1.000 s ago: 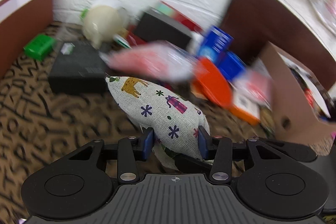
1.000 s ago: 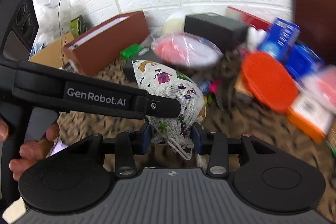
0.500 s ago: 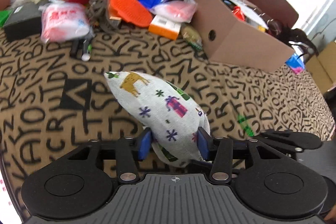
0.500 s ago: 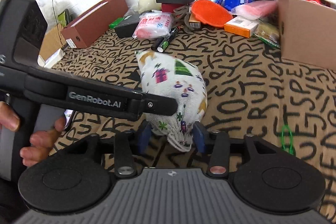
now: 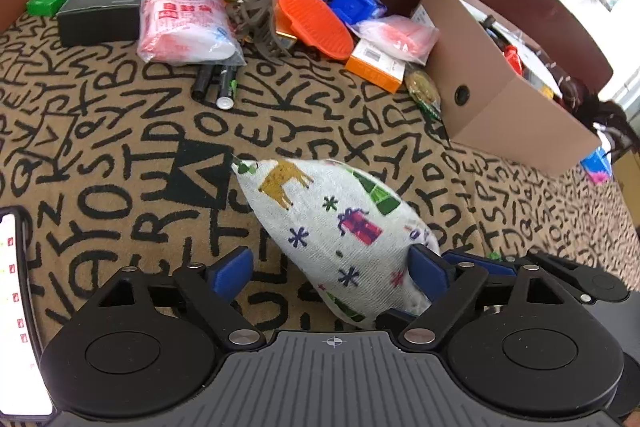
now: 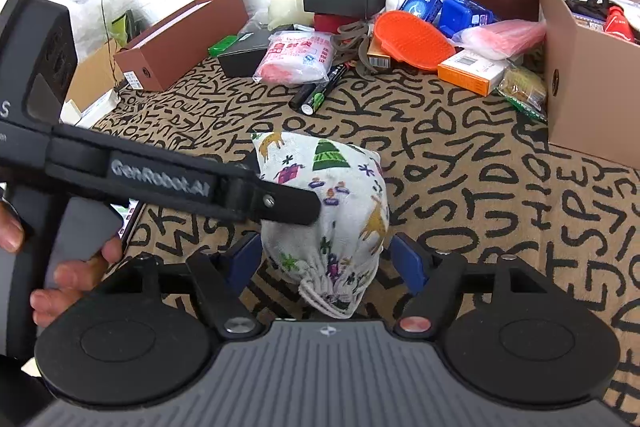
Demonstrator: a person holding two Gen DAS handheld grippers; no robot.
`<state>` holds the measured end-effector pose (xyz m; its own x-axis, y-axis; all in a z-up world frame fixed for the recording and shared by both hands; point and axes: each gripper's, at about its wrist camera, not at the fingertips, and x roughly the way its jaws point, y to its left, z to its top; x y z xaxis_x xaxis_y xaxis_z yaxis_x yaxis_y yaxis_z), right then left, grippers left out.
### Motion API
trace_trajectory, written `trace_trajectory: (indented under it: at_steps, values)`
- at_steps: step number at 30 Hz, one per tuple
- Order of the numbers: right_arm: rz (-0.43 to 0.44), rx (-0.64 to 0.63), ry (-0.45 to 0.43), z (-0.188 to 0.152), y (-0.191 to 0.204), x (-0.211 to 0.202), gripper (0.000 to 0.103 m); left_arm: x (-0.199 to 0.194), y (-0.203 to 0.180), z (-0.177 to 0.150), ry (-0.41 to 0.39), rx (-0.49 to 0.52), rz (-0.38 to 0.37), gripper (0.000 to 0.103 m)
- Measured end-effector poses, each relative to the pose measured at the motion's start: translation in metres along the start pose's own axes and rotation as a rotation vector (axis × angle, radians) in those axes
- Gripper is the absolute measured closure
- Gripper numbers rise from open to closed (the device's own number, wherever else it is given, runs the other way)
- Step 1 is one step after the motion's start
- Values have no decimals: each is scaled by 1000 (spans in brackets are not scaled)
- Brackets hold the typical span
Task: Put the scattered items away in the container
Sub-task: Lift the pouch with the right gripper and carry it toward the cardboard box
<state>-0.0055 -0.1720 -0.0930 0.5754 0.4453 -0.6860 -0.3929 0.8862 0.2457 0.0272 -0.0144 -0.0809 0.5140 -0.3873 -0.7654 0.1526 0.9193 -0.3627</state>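
White brick wall stands behind a surface covered with a tan cloth printed with black letters (image 5: 120, 131). A white drawstring fabric pouch with Christmas prints (image 5: 336, 227) lies on this cloth, near the front edge, well apart from the open brown cardboard box (image 5: 500, 107) at the right edge, which already has some things inside.

The left gripper (image 5: 332, 267) has just been opening its jaws; they stand wide. The pouch lies between them, against the right blue pad, and the left pad is clear of it.

The right gripper (image 6: 326, 259) has also just been opening. Its jaws stand wide around the gathered neck of the pouch, not pressing on it.

At the far edge lie an orange ribbed brush (image 6: 412, 39), a pink plastic packet (image 6: 296, 57) and black boxes.
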Motion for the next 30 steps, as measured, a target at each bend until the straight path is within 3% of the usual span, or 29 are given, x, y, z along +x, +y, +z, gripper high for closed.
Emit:
trace_trajectory:
  at_steps: [3,6,10,15,18,23,25,30]
  values:
    - [19,1,-13,5,-1,-3,19,-5,0,3,-30,4,-14,10]
    - [7,-7,-10,11,-1,5,19,8,0,6,-9,10,25,10]
    - [26,3,22,12,-4,19,19,16,8,5,15,-28,-20,10]
    - [8,34,29,13,-8,35,25,30,2,8,22,-37,-24,11]
    - [14,44,23,12,-11,31,29,30,-2,9,36,-17,-63,26]
    - [27,68,12,9,-17,27,37,34,-14,13,47,9,-50,30]
    - [29,71,-1,10,-18,24,43,31,-25,18,39,39,-42,40]
    - [-4,67,-105,21,-28,-9,45,15,-58,40,-19,115,-90,44]
